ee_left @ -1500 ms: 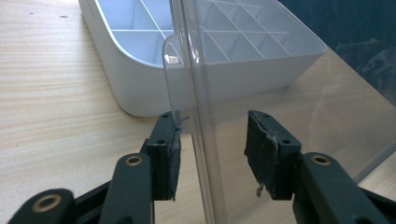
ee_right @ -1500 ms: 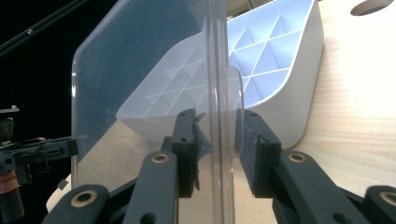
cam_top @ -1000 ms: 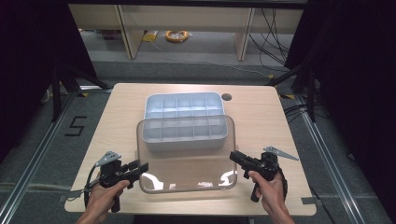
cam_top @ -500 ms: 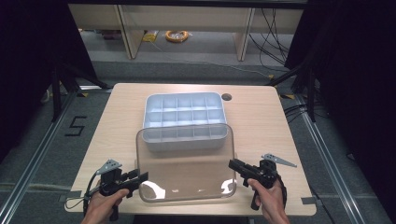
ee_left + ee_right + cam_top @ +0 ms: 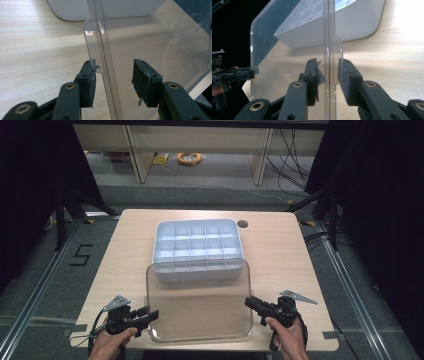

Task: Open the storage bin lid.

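- The clear, rounded-rectangular plastic lid is held over the near edge of the pale wooden table. Its far edge lies against the near wall of the white plastic compartment tray, which stands at the table's middle.
- The right gripper is clamped on the lid's right rim, with both pads against the lip. Little material is caught there, so a tug or a twist could let the smooth plastic slide out.
- The left gripper has the lid's left rim between its jaws. One pad touches the lip, but a gap seems to be seen at the other, and whether the rim is truly pinched cannot be told. If it is not, the left side may drop when the lid is moved.
- Should one side be released alone, the lid would swing on the other grip, and its near corner could fall past the table's near edge.
- If the hands are pulled apart or moved unevenly, the thin lid could be bowed or wrenched from a grip.
- The tray could be pushed toward the far edge by the lid's far edge.
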The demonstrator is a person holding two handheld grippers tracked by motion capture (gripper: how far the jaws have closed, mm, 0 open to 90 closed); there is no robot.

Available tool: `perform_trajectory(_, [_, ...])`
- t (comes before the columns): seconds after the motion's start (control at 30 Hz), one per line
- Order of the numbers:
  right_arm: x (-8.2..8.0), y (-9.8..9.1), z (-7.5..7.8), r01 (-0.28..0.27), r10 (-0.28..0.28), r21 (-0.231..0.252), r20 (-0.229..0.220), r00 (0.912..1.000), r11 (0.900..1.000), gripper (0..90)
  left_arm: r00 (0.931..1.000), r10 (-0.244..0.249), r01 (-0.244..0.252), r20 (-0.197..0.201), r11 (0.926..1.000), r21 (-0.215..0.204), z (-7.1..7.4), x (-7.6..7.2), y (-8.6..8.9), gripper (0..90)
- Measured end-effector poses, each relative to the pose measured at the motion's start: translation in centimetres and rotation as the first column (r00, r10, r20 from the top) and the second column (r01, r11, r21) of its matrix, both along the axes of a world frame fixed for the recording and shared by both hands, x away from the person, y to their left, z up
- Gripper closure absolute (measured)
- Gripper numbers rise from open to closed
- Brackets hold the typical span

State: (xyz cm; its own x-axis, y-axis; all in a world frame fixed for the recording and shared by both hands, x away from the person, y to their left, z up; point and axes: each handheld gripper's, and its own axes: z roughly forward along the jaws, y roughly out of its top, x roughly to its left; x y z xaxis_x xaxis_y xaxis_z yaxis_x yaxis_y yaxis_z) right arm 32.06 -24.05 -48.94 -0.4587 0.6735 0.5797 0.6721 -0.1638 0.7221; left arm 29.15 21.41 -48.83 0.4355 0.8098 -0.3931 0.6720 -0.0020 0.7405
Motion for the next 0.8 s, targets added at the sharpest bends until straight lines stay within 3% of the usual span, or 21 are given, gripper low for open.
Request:
perform_trajectory(0.03, [-0.1,0.0,0.0,0.006,-0.006,0.0,0.012,0.9999,1.0,69.9,1.0,-0.003,0.003,0.002,1.0,-0.001,0.0,0.0,0.0,53.5])
perform_trajectory(0.1, [-0.2,0.1,0.0,0.011,-0.011,0.007,-0.015,0.9998,0.9999,69.9,1.0,-0.002,0.002,0.003,1.0,-0.003,-0.1,-0.1,0.0,53.5])
perform_trajectory(0.17, [-0.2,-0.1,-0.3,0.004,-0.004,-0.014,0.014,0.9999,0.9999,69.6,0.9999,-0.011,0.011,0.0,0.9999,0.001,-0.1,-0.2,0.1,53.4])
perform_trajectory(0.3, [-0.4,-0.1,-0.5,-0.001,0.001,-0.021,0.002,1.0,0.9998,69.5,0.9999,-0.009,0.008,-0.008,0.9999,-0.009,-0.2,-0.4,0.1,53.3])
perform_trajectory(0.33, [-0.9,0.1,-0.3,0.0,0.0,0.014,-0.049,0.9988,0.9999,69.5,0.9999,-0.015,0.015,-0.008,0.9999,-0.007,-0.3,-0.5,0.1,53.3])
perform_trajectory(0.37, [-0.6,-0.1,-0.8,-0.003,0.003,-0.025,0.003,1.0,0.9997,69.4,0.9998,-0.014,0.014,-0.011,0.9999,-0.007,-0.4,-0.6,0.2,53.3])
perform_trajectory(0.4, [-0.6,-0.1,-0.8,-0.003,0.003,-0.025,0.003,1.0,0.9997,69.4,0.9998,-0.014,0.014,-0.011,0.9999,-0.007,-0.4,-0.6,0.2,53.2])
perform_trajectory(0.43, [-1.0,0.0,-0.7,-0.004,0.004,-0.009,-0.029,0.9996,1.0,69.4,0.9998,-0.016,0.015,-0.015,0.9998,-0.01,-0.5,-0.7,0.2,53.1])
perform_trajectory(0.47, [-1.5,0.3,-0.2,0.007,-0.004,0.034,-0.111,0.9938,0.9994,69.4,0.9997,-0.021,0.021,-0.014,0.9997,-0.011,-0.5,-0.8,0.2,53.1])
perform_trajectory(0.5, [-1.0,-0.1,-0.9,-0.013,0.013,-0.031,-0.006,0.9999,0.9994,69.4,0.9995,-0.024,0.024,-0.02,0.9997,-0.006,-0.6,-0.9,0.2,53.1])
perform_trajectory(0.7, [-1.4,0.1,-1.2,-0.008,0.007,-0.018,-0.053,0.9986,0.9998,68.7,0.9988,-0.038,0.038,-0.032,0.9993,-0.006,-1.0,-1.1,0.2,52.1])
perform_trajectory(0.8, [-1.5,-0.1,-1.5,-0.015,0.014,-0.037,-0.024,0.9996,0.9992,68.6,0.9986,-0.032,0.031,-0.043,0.9994,-0.015,-1.1,-1.3,0.2,51.6])
